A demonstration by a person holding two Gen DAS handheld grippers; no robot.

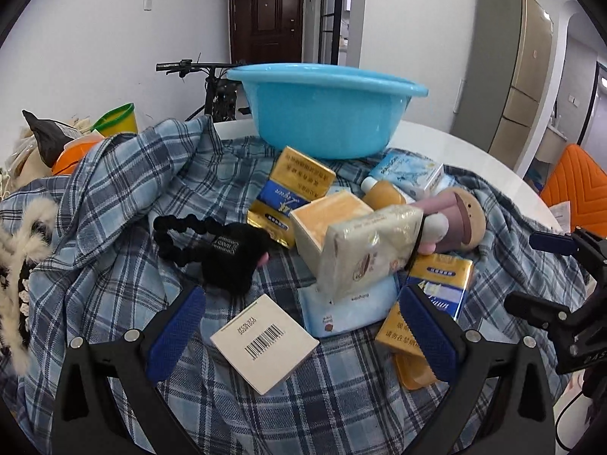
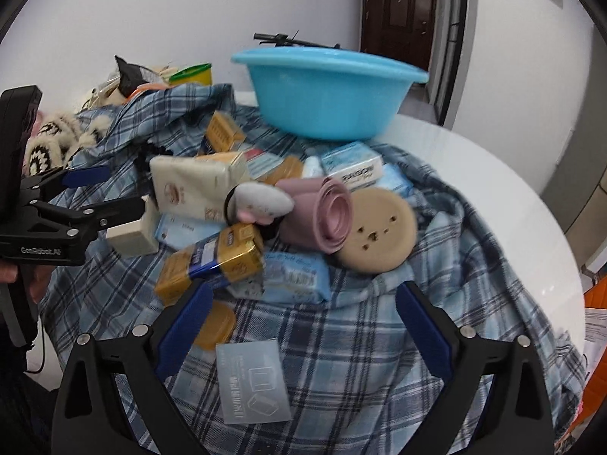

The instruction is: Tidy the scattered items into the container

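Both my grippers hover over the pile, jaws spread.
White barcode box lies between left gripper pads; right gripper empty; blue basin far.

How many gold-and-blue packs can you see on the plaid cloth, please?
2. One gold-and-blue pack lies just in front of the blue basin; the other lies at the pile's near edge, beside the cream tissue pack. More may be hidden underneath.
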